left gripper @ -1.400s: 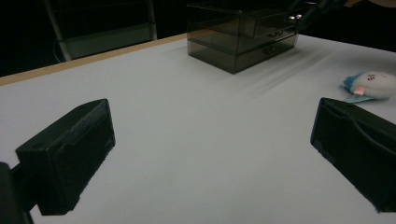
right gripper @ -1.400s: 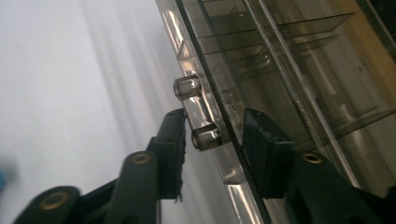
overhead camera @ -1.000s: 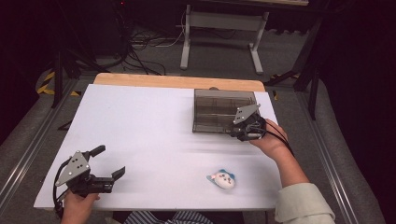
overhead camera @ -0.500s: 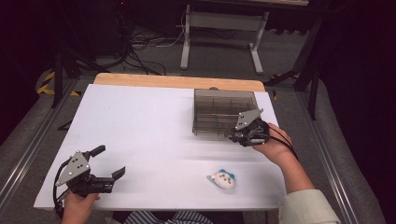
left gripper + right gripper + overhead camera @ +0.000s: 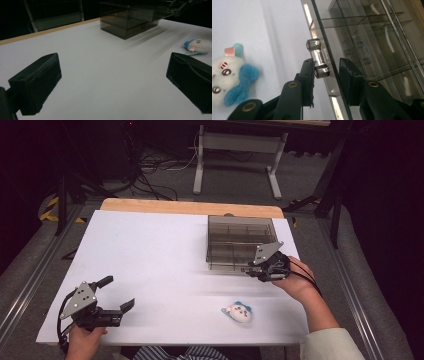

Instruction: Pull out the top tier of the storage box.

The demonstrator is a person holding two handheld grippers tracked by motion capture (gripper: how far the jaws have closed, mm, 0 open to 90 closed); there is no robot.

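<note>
A smoky see-through drawer box [image 5: 240, 237] stands at the far right of the white table [image 5: 150, 250]. My right gripper [image 5: 249, 269] is at its near face, and in the right gripper view the jaws [image 5: 327, 77] are shut across the drawer front with its clear bar handle [image 5: 317, 56]: one pad is against the handle, the other behind the panel. The drawer is slid partly out. A white and blue plush toy [image 5: 237, 312] lies near the front edge, below that hand. My left gripper [image 5: 117, 293] rests at the front left, open, with bare table between its jaws [image 5: 112, 82].
The table's far edge is a wooden strip [image 5: 190, 207]. Beyond it stand a metal frame [image 5: 235, 150] and cables on a dark floor. Dividers split the box [image 5: 367, 37] into several compartments. The plush toy [image 5: 198, 45] lies beside the left gripper's right jaw.
My right gripper has moved toward the person's side with the drawer front in its jaws, and the drawer has slid out. The left gripper and the plush toy have not moved.
</note>
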